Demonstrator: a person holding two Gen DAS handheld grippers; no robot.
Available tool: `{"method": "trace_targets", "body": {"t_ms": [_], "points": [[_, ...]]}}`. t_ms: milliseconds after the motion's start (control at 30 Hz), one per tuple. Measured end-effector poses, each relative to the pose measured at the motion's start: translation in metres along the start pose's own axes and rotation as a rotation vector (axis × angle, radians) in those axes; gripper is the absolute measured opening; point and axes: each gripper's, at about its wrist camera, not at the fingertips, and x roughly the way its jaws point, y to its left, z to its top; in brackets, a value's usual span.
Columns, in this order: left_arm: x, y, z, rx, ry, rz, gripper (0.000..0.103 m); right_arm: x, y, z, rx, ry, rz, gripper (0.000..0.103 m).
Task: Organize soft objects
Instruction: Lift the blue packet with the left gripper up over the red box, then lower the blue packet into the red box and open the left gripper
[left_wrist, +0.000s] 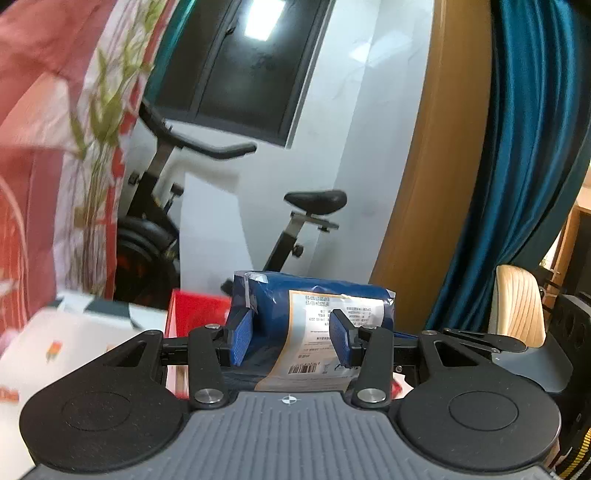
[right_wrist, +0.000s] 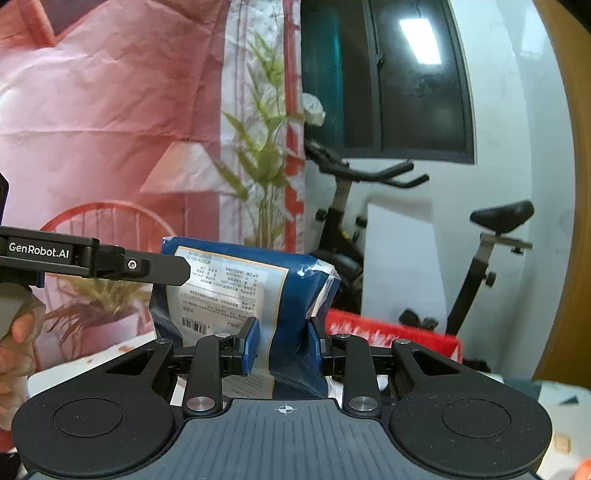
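A soft blue plastic-wrapped package (left_wrist: 273, 295) with a white shipping label is held up in the air between both grippers. In the left wrist view my left gripper (left_wrist: 291, 339) is shut on its near edge, the blue pads (left_wrist: 242, 338) pressing into the wrap. The right wrist view shows the same package (right_wrist: 295, 280), with my right gripper (right_wrist: 282, 343) shut on its lower part. The left gripper's finger (right_wrist: 162, 267) reaches in from the left onto the package's upper corner. A hand (right_wrist: 14, 350) grips that tool's handle.
A pink printed cloth with green leaves (right_wrist: 110, 110) hangs close on the left. An exercise bike (left_wrist: 221, 206) stands against the white wall behind. Below lie a red box (left_wrist: 199, 310) and a white box (left_wrist: 74, 343). A teal curtain (left_wrist: 524, 147) and a beige chair (left_wrist: 517, 306) are to the right.
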Motion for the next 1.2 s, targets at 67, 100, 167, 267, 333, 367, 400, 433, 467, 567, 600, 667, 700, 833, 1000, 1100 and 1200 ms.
{"method": "trace_targets", "body": {"t_ms": [67, 100, 167, 267, 333, 367, 400, 433, 467, 567, 600, 667, 700, 833, 1000, 1100, 1200], "points": [[0.01, 0.0, 0.008, 0.012, -0.003, 0.003, 0.048, 0.005, -0.005, 0.009, -0.008, -0.016, -0.008, 0.026], [0.016, 0.001, 0.012, 0.016, 0.0, 0.001, 0.048, 0.009, -0.008, 0.013, -0.014, -0.024, -0.01, 0.026], [0.026, 0.003, 0.018, 0.027, -0.002, -0.001, 0.048, 0.017, -0.014, 0.021, -0.03, -0.03, -0.023, 0.026], [0.038, 0.002, 0.024, 0.053, -0.002, 0.002, 0.048, 0.031, -0.023, 0.028, -0.048, -0.028, -0.035, 0.026], [0.045, 0.002, 0.029, 0.06, -0.005, -0.001, 0.048, 0.039, -0.029, 0.032, -0.056, -0.024, -0.04, 0.026], [0.047, 0.003, 0.032, 0.062, -0.009, -0.002, 0.048, 0.043, -0.032, 0.034, -0.059, -0.023, -0.043, 0.026], [0.048, 0.002, 0.035, 0.068, -0.014, -0.004, 0.048, 0.045, -0.034, 0.036, -0.06, -0.023, -0.044, 0.026], [0.049, 0.002, 0.037, 0.074, -0.018, -0.006, 0.048, 0.047, -0.035, 0.038, -0.062, -0.027, -0.045, 0.026], [0.05, 0.001, 0.038, 0.08, -0.019, -0.011, 0.048, 0.047, -0.037, 0.041, -0.066, -0.032, -0.045, 0.026], [0.055, 0.0, 0.041, 0.089, -0.015, -0.027, 0.048, 0.05, -0.043, 0.048, -0.07, -0.044, -0.044, 0.026], [0.058, 0.001, 0.04, 0.09, -0.002, -0.033, 0.048, 0.051, -0.046, 0.049, -0.064, -0.043, -0.042, 0.026], [0.065, 0.001, 0.036, 0.098, 0.031, -0.041, 0.048, 0.055, -0.053, 0.049, -0.043, -0.028, -0.038, 0.026], [0.067, 0.002, 0.034, 0.105, 0.046, -0.044, 0.048, 0.057, -0.056, 0.047, -0.03, -0.017, -0.036, 0.026], [0.075, 0.006, 0.025, 0.116, 0.112, -0.051, 0.048, 0.061, -0.065, 0.037, 0.025, 0.038, -0.016, 0.026], [0.092, 0.019, 0.015, 0.071, 0.219, -0.053, 0.048, 0.073, -0.077, 0.023, 0.117, 0.123, 0.006, 0.026], [0.105, 0.031, 0.009, 0.047, 0.29, -0.036, 0.048, 0.086, -0.084, 0.016, 0.168, 0.19, 0.027, 0.026], [0.122, 0.042, 0.005, 0.037, 0.353, -0.014, 0.048, 0.105, -0.09, 0.01, 0.203, 0.271, 0.047, 0.026]]}}
